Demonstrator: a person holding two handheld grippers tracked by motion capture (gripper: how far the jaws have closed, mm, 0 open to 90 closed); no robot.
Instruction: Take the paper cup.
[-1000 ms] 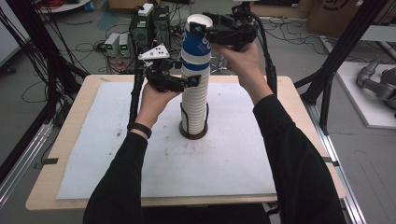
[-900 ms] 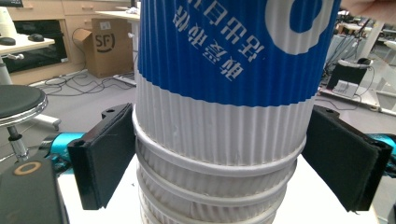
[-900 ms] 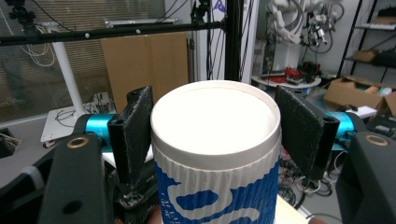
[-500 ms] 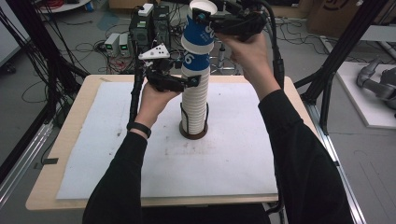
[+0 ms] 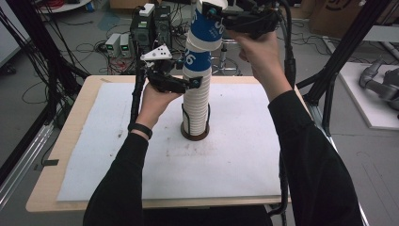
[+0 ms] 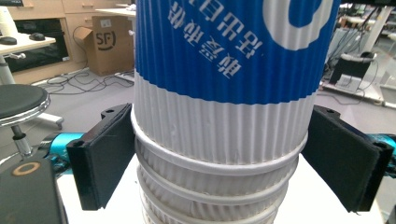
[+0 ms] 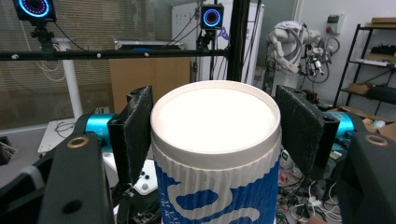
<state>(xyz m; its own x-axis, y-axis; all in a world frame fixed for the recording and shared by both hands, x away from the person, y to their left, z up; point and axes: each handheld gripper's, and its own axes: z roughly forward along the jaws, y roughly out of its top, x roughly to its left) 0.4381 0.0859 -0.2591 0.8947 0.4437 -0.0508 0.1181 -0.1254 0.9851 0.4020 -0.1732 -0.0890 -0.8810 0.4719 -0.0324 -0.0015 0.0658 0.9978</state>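
A tall stack of upside-down ribbed paper cups (image 5: 197, 106) stands in a dark round holder (image 5: 194, 135) at the table's middle. My left gripper (image 5: 194, 84) is shut on the stack just under its blue-and-white cup (image 5: 195, 59). In the left gripper view both pads (image 6: 105, 154) press the stack (image 6: 219, 154) from either side. My right gripper (image 5: 217, 10) is shut on the top blue cup (image 5: 207, 28), raised and tilted to the right over the stack. In the right gripper view that cup (image 7: 215, 186) sits between the pads (image 7: 135, 135), white base up.
A white mat (image 5: 244, 155) covers the wooden table (image 5: 42, 197). Black frame poles (image 5: 339, 61) rise at the right and left. Electronic boxes (image 5: 150, 23) and cables lie on the floor beyond the far edge.
My right gripper has lifted the top blue cup up from the stack and tilted it to the right. The left gripper has held the stack in place.
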